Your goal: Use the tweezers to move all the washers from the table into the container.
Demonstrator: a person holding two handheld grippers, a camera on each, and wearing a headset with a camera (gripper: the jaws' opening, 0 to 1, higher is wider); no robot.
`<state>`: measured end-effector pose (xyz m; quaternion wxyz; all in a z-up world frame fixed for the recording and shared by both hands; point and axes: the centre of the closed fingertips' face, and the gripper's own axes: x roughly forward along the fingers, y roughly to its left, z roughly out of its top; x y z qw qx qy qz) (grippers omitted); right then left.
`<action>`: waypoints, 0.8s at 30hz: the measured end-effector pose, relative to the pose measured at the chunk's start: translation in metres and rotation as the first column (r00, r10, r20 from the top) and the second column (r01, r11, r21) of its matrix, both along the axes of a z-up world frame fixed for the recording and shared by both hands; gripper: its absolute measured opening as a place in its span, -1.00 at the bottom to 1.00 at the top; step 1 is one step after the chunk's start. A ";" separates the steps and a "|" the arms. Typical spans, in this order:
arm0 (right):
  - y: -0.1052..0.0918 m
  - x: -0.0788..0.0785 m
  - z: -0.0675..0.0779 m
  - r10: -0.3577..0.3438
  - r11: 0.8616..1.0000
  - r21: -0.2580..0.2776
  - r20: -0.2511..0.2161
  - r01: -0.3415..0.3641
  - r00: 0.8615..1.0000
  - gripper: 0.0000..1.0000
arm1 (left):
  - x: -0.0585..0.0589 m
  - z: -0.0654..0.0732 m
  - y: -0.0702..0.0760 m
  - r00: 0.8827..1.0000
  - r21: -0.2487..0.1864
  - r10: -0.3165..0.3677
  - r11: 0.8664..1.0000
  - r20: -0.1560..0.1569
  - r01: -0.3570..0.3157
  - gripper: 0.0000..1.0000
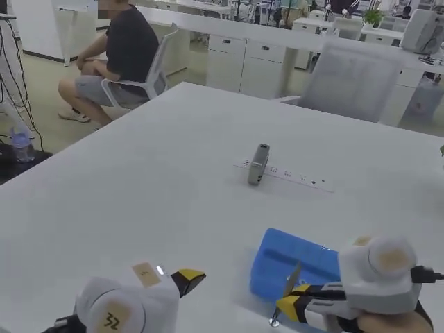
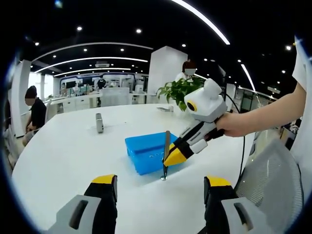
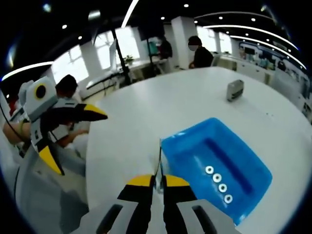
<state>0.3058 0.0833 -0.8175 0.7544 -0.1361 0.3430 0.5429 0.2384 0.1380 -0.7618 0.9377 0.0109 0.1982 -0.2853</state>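
1. Right gripper view first: our right tool (image 3: 155, 181) has its jaws pressed together on the tweezers (image 3: 159, 156), with the points sticking out ahead
2. The blue container (image 3: 195, 148) sits on the white desk (image 1: 139, 194) just right of the tweezers in that view, and four washers (image 3: 218, 178) lie in a row inside it
3. Head view has the tweezer tip down at the desk, just beside the container's near edge; there's a small shiny speck at the tip that could be a washer, but it's too small for us to call
4. Our left tool (image 2: 161, 181) is spread wide with nothing between the jaws, off to the side and apart from the container
5. Handling-wise, we reckon washers are light, thin, hard and slick, and lying flat on a smooth desk they'll skate away if nudged. Best bet looks like one tweezer point through the hole and the other on the outer rim, squeezed gently so the washer doesn't ping off
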 end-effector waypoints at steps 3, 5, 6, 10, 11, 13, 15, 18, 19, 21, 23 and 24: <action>0.000 -0.008 0.001 0.020 1.000 -0.006 0.026 -0.020 0.999 -0.92 | -0.001 0.000 0.000 1.000 0.003 -0.001 1.000 -0.001 0.001 0.46; 0.000 -0.010 0.001 0.030 1.000 -0.012 0.041 -0.029 0.999 -0.92 | -0.001 0.000 0.000 1.000 0.002 -0.002 1.000 -0.002 0.002 0.46; 0.000 -0.010 0.001 0.034 0.999 -0.015 0.047 -0.033 0.998 -0.93 | -0.001 -0.001 -0.001 1.000 0.003 -0.004 1.000 -0.003 0.004 0.46; -0.001 -0.005 -0.002 0.056 0.998 -0.024 0.072 -0.055 0.996 -0.93 | -0.003 -0.001 -0.002 1.000 0.009 -0.012 1.000 -0.006 0.012 0.45; 0.000 -0.006 -0.003 0.065 0.998 -0.024 0.081 -0.063 0.995 -0.93 | -0.003 -0.001 -0.003 1.000 0.005 -0.014 1.000 -0.006 0.014 0.43; 0.003 -0.007 -0.002 0.078 0.997 -0.026 0.096 -0.076 0.992 -0.93 | -0.003 0.002 -0.005 1.000 -0.041 -0.020 0.999 -0.018 0.020 0.38; 0.003 -0.005 -0.003 0.090 0.996 -0.032 0.109 -0.087 0.990 -0.93 | -0.003 0.006 -0.006 0.999 -0.072 -0.028 0.997 -0.023 0.027 0.26; 0.004 -0.004 -0.004 0.110 0.994 -0.036 0.123 -0.107 0.986 -0.94 | -0.001 0.016 -0.009 0.998 -0.140 -0.049 0.989 -0.029 0.045 0.00; 0.004 -0.003 -0.003 0.113 0.993 -0.035 0.126 -0.109 0.986 -0.94 | 0.004 0.018 -0.008 0.998 -0.134 -0.068 0.989 -0.019 0.065 -0.08; 0.002 -0.003 -0.004 0.112 0.994 -0.020 0.126 -0.110 0.986 -0.94 | 0.014 0.018 -0.008 0.993 -0.119 -0.115 0.987 -0.037 0.110 -0.28; 0.000 -0.003 -0.004 0.113 0.994 -0.006 0.125 -0.113 0.986 -0.94 | 0.023 0.022 -0.014 0.979 -0.104 -0.204 0.974 -0.028 0.200 -0.42; -0.001 -0.003 -0.004 0.115 0.993 0.000 0.123 -0.116 0.986 -0.94 | 0.027 0.023 -0.018 0.970 -0.100 -0.241 0.966 -0.029 0.237 -0.46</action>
